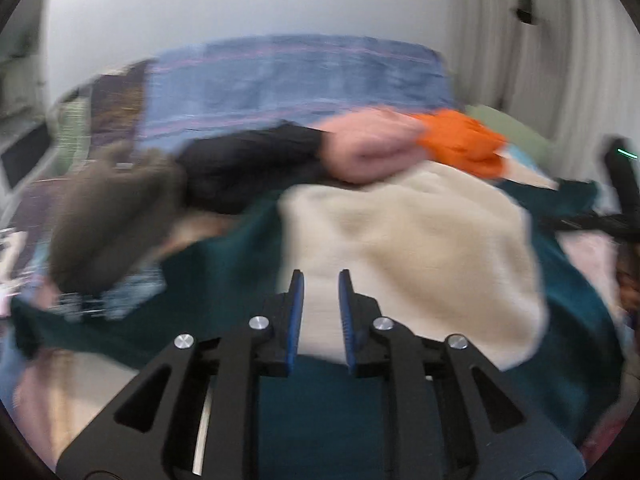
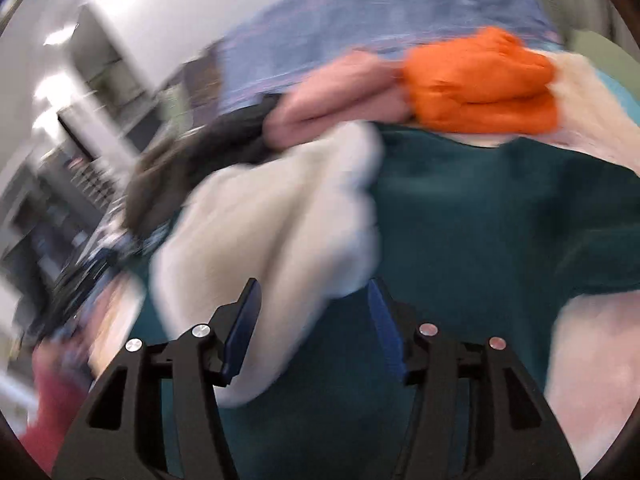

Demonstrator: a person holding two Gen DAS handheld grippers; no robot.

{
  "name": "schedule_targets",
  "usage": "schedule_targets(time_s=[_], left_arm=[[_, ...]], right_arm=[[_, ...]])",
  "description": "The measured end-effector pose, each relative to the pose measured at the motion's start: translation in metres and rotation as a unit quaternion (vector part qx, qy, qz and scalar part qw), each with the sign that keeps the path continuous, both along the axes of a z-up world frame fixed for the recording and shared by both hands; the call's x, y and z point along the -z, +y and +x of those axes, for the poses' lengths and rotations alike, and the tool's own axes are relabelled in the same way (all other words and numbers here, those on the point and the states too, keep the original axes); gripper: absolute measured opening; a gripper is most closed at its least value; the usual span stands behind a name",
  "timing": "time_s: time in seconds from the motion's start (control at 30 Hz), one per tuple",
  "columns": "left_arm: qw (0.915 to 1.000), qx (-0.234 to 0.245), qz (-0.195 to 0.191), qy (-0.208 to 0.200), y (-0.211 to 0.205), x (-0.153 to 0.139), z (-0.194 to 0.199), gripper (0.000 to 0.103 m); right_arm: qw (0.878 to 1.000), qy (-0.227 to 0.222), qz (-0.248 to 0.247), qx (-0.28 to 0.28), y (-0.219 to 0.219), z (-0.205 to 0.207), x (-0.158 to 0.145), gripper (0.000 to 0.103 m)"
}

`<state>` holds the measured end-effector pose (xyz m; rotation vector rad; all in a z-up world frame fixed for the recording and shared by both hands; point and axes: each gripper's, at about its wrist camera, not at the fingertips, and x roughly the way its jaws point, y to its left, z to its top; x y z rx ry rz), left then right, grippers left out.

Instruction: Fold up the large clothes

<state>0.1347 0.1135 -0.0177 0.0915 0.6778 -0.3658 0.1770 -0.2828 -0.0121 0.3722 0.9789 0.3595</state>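
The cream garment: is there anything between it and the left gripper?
Nothing visible does. The left gripper hangs just above the cream garment, jaws slightly apart and empty; the garment lies uncovered on the teal cloth.

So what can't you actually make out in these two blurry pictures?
- Left wrist view: the brown garment at left is smeared by motion; its type is unreadable.
- Left wrist view: a dark stand is cut off by the right edge.
- Right wrist view: the shelves at left are streaked; their contents are unreadable.
- Both views: how far the teal garment reaches, since the cream fleece covers it and the tongs block its near part.
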Motion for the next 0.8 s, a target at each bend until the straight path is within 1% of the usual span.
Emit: schedule_targets(time_s=[0.03,0.07,0.1,0.13,0.17,0.2,0.23,0.27,0.3,0.33,0.37,0.4,0.43,0.47,0.5,0.53,0.57,0.6,0.63,0.67,0.7,0.73,0.77,0.8], left_arm=[[0.9998,0.020,0.001,0.008,-0.015,0.006,-0.001,0.025],[0.9991,0.039,0.007,0.014,-0.030,0.013,0.001,0.030],[0.9979,0.058,0.021,0.020,-0.049,0.024,0.003,0.033],[0.9964,0.072,0.036,0.027,-0.066,0.035,0.005,0.038],[0.9944,0.083,0.056,0.035,-0.080,0.046,0.009,0.042],[0.9914,0.088,0.085,0.047,-0.094,0.063,0.012,0.042],[0.9885,0.087,0.110,0.055,-0.101,0.077,0.019,0.042],[0.9865,0.086,0.128,0.055,-0.105,0.086,0.022,0.042],[0.9868,0.087,0.127,0.051,-0.105,0.089,0.022,0.042],[0.9876,0.085,0.121,0.053,-0.104,0.087,0.022,0.042],[0.9884,0.080,0.117,0.054,-0.101,0.084,0.023,0.042],[0.9886,0.076,0.118,0.055,-0.096,0.083,0.021,0.042],[0.9883,0.078,0.119,0.055,-0.094,0.085,0.020,0.042],[0.9882,0.080,0.119,0.055,-0.094,0.086,0.018,0.042],[0.9883,0.082,0.117,0.054,-0.095,0.086,0.016,0.042],[0.9884,0.084,0.115,0.054,-0.094,0.084,0.014,0.042],[0.9884,0.085,0.114,0.053,-0.094,0.083,0.013,0.042],[0.9883,0.086,0.114,0.053,-0.093,0.082,0.012,0.042],[0.9882,0.086,0.116,0.052,-0.093,0.082,0.012,0.042],[0.9884,0.084,0.116,0.051,-0.093,0.081,0.011,0.042],[0.9888,0.082,0.113,0.051,-0.090,0.080,0.012,0.042],[0.9897,0.078,0.109,0.051,-0.086,0.075,0.013,0.041],[0.9909,0.073,0.102,0.047,-0.085,0.070,0.012,0.033],[0.9930,0.068,0.090,0.035,-0.081,0.058,0.017,0.027]], right_arm=[[0.998,0.040,0.042,-0.005,-0.003,0.017,0.017,0.060],[0.994,0.069,0.083,-0.009,-0.002,0.028,0.029,0.064],[0.984,0.109,0.140,-0.021,0.003,0.041,0.044,0.067],[0.977,0.128,0.165,-0.032,0.010,0.049,0.051,0.071],[0.973,0.143,0.177,-0.039,0.018,0.057,0.056,0.071],[0.973,0.144,0.176,-0.030,0.024,0.062,0.054,0.069],[0.979,0.117,0.164,-0.010,0.026,0.068,0.047,0.049],[0.985,0.084,0.151,-0.008,0.027,0.068,0.035,0.022],[0.990,0.033,0.137,-0.015,0.029,0.066,0.020,0.022],[0.992,-0.041,0.113,-0.028,0.030,0.055,0.000,0.020],[0.992,-0.087,0.085,-0.044,0.034,0.044,-0.011,0.020],[0.990,-0.115,0.050,-0.058,0.038,0.035,-0.014,0.020],[0.991,-0.114,0.011,-0.062,0.040,0.025,-0.008,0.021],[0.995,-0.083,-0.013,-0.054,0.036,0.023,0.004,0.024],[0.999,-0.004,-0.040,-0.030,0.025,0.027,0.031,0.029],[0.998,0.051,-0.044,-0.004,0.013,0.032,0.052,0.040],[0.997,0.079,-0.005,0.015,-0.004,0.030,0.066,0.039],[0.996,0.080,0.038,0.027,-0.017,0.025,0.068,0.038],[0.996,0.076,0.033,0.038,-0.024,0.019,0.060,0.038],[0.997,0.059,0.000,0.054,-0.024,0.013,0.047,0.040],[0.996,0.030,-0.040,0.073,-0.022,0.007,0.033,0.042],[0.994,-0.019,-0.076,0.080,-0.015,-0.002,0.013,0.042],[0.993,-0.057,-0.086,0.066,-0.007,-0.007,-0.001,0.042],[0.992,-0.084,-0.086,0.046,0.003,-0.012,-0.014,0.042]])
